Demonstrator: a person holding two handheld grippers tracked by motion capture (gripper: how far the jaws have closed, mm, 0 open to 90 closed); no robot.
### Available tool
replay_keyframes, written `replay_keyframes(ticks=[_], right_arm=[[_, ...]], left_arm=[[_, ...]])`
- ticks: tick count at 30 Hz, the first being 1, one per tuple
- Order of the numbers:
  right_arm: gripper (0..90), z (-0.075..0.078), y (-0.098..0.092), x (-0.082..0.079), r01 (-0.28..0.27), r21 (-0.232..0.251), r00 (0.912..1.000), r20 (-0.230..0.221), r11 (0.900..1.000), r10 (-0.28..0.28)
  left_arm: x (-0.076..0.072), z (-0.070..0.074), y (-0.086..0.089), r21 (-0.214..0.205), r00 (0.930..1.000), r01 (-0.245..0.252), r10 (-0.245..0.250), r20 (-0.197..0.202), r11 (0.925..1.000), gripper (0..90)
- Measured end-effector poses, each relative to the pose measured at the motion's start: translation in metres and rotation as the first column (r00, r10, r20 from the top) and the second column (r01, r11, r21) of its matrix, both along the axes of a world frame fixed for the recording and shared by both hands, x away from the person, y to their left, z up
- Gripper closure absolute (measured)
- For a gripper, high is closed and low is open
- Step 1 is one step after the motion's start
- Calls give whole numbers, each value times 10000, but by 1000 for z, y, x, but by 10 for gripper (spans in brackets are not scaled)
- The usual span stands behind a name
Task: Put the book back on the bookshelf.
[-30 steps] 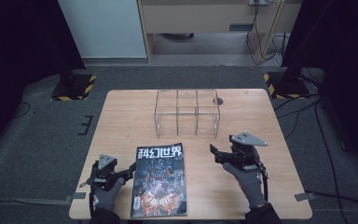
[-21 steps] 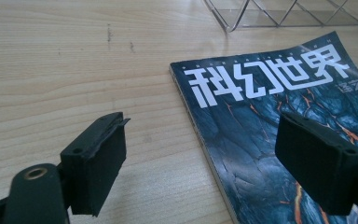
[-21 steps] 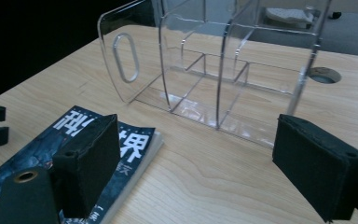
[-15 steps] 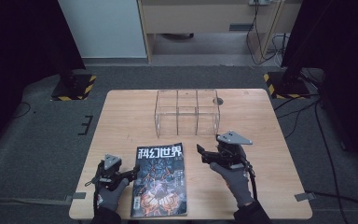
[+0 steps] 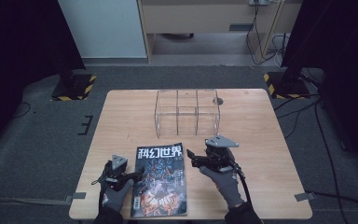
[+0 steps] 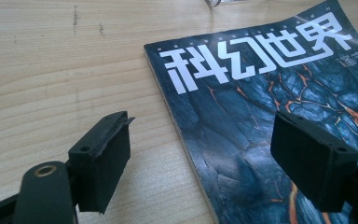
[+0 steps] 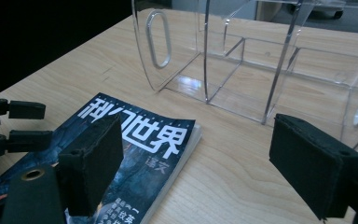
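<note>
A dark glossy magazine (image 5: 161, 182) with white Chinese lettering is lying flat near the front edge of the pale wooden counter (image 5: 261, 121). The left tongs (image 5: 133, 175) are straddling its left edge, spread wide but just closing slightly, pads not touching. The right tongs (image 5: 191, 157) are gaping wide beside its top right corner, before a clear acrylic divided rack (image 5: 187, 112).

Dark blue magazine (image 5: 161, 182), orange cracks, white title.

Grey carpet (image 5: 37, 140), wooden table (image 5: 261, 121), perhaps dark curtains (image 5: 14, 42)
</note>
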State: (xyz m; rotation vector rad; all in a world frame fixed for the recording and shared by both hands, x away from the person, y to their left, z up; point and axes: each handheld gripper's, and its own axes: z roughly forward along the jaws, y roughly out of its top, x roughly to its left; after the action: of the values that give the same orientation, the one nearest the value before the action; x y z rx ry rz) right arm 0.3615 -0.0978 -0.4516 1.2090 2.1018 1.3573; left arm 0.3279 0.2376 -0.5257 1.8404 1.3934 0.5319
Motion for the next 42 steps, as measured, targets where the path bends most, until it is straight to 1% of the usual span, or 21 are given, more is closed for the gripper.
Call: replay_keyframes(ticks=[1, 9, 12, 16, 19, 20, 23, 24, 26, 30, 32, 34, 37, 39, 42], right_arm=[[176, 0, 0, 0, 0, 0, 10000, 0, 10000, 0], [194, -15, 11, -2, -119, -64, 9994, -337, 9999, 116], [197, -23, 17, -3, -229, -163, 9981, -569, 9996, 219], [206, -29, 21, -4, -337, -233, 9968, -729, 9992, 319], [212, -34, 26, -5, -419, -285, 9950, -917, 9987, 391], [217, -38, 29, -5, -429, -299, 9933, -1082, 9986, 395], [224, -42, 32, -6, -496, -379, 9920, -1176, 9981, 448], [233, -46, 34, -7, -495, -384, 9902, -1324, 9980, 440], [246, -48, 35, -7, -549, -456, 9895, -1361, 9974, 482], [255, -58, 40, -8, -640, -545, 9853, -1620, 9965, 544], [255, -59, 41, -8, -656, -571, 9848, -1646, 9962, 555], [255, -63, 45, -8, -669, -632, 9816, -1833, 9958, 543], [255, -67, 47, -8, -694, -732, 9800, -1914, 9949, 543], [255, -70, 48, -9, -718, -785, 9775, -2039, 9943, 545], [256, -73, 50, -8, -698, -771, 9747, -2175, 9946, 515]], left_arm=[[0, 0, 0, 23, 10000, 14, -14, -21, 10000, 191], [1, -3, -3, 83, 9999, 39, -38, -96, 10000, 198], [1, -3, -4, 165, 9999, 73, -71, -139, 9998, 204], [2, -4, -5, 225, 9998, 111, -106, -196, 9997, 205], [2, -5, -6, 245, 9995, 159, -152, -274, 9996, 204], [2, -6, -6, 295, 9994, 186, -176, -314, 9994, 205], [2, -7, -8, 330, 9992, 238, -227, -338, 9992, 205], [2, -7, -8, 314, 9991, 266, -255, -350, 9992, 206], [2, -7, -9, 299, 9990, 275, -265, -356, 9992, 205], [3, -8, -8, 209, 9989, 275, -267, -396, 9994, 202], [3, -8, -8, 218, 9989, 276, -268, -397, 9994, 202], [3, -8, -8, 215, 9989, 270, -261, -400, 9994, 201], [2, -8, -8, 221, 9990, 255, -247, -386, 9994, 201], [2, -8, -8, 228, 9990, 257, -248, -379, 9994, 201], [2, -8, -8, 233, 9990, 273, -264, -374, 9994, 200]])
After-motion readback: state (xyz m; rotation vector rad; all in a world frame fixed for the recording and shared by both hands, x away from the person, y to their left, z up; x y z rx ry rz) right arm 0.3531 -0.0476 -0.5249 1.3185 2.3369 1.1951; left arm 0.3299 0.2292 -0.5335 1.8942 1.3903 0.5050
